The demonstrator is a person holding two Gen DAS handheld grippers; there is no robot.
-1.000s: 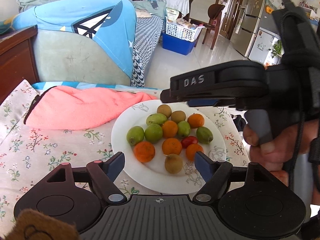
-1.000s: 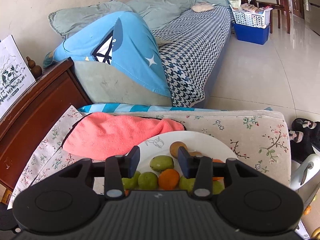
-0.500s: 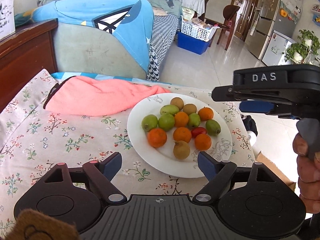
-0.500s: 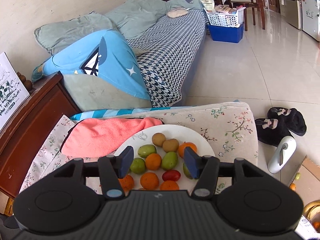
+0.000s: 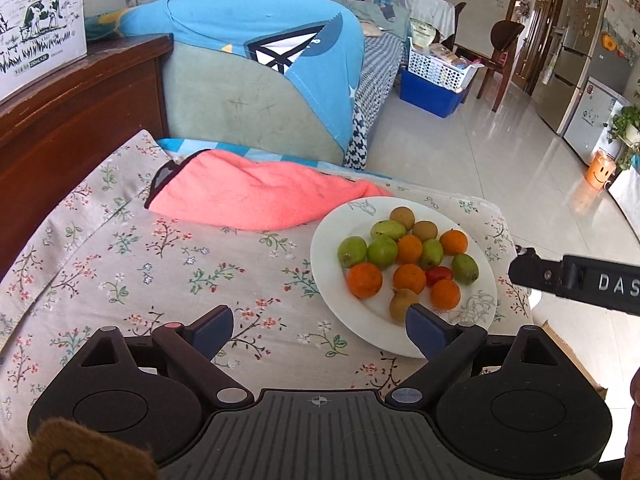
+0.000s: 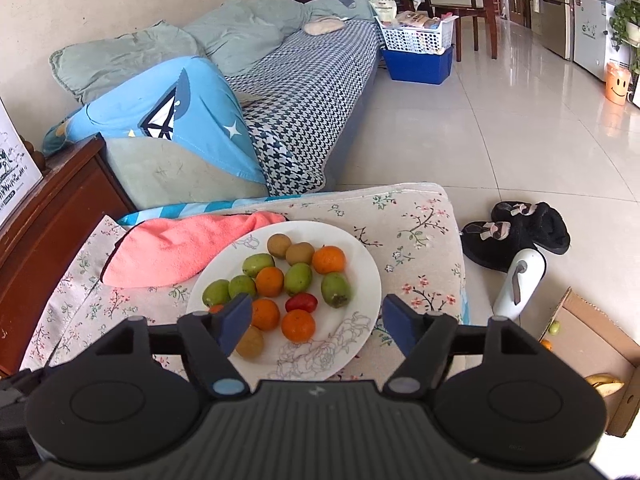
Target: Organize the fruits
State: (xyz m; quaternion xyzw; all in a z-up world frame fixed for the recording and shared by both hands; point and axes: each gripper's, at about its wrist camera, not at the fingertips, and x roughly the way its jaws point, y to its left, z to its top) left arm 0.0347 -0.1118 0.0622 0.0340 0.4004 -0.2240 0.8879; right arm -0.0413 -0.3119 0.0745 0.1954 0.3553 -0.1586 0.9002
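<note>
A white plate on the floral cloth holds several fruits: oranges, green fruits, brown kiwis and one small red fruit. My left gripper hovers near the plate's near-left edge, its jaws opening with nothing between them. My right gripper hangs above the plate's near edge, jaws also opening and empty. In the left wrist view the right gripper's body shows at the right edge.
A pink towel lies behind the plate, touching its far-left rim. A dark wooden cabinet stands left, a sofa behind. On the floor right are black slippers, a white bottle and a cardboard box.
Both grippers drew back from the plate and rose, and their jaws widened. The right gripper slid right out of the left wrist view. The fruits kept their places.
</note>
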